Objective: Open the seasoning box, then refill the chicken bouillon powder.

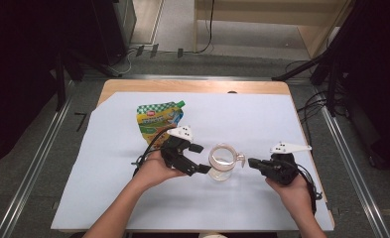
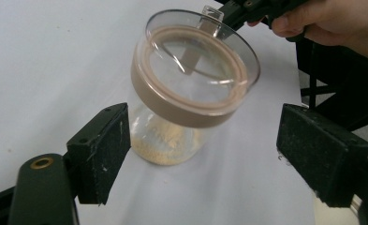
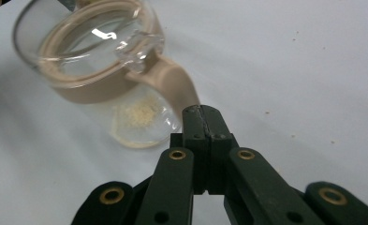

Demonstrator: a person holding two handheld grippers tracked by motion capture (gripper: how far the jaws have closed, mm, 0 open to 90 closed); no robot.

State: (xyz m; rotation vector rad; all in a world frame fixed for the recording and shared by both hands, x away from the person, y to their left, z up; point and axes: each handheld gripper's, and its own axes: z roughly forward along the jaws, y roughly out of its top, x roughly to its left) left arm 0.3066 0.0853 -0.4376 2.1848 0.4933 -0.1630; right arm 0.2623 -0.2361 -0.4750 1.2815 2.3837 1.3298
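Jar (image 1: 223, 162) first: we see a clear glass jar with a tan lid ring and a clear lid, standing on the white sheet (image 1: 108, 188) near our edge of the table (image 1: 192, 86), between our two grippers. Its long axis runs up and down, mouth and lid on top, base flat on the sheet; the tan handle or latch tab (image 3: 174, 84) sticks out sideways toward our right gripper (image 1: 252, 162). A thin layer of pale crumbs or powder (image 2: 165, 140) lies in the bottom.

On our left, the left gripper (image 1: 202, 169) stands with its jaws spread wide on either side of the jar, and in the left gripper view neither pad touches the glass. On our right, the right gripper has its jaws pressed together with nothing visible between them; its tip sits just beside the tan tab, and we cannot tell whether it touches it.

We judge the lid seated and the jar nearly empty, so the work on it is either just finished or about to start; we cannot say which.

Farther off, a green and yellow pouch (image 1: 159, 121) with a corner spout lies flat beyond the left gripper, apart from the jar.
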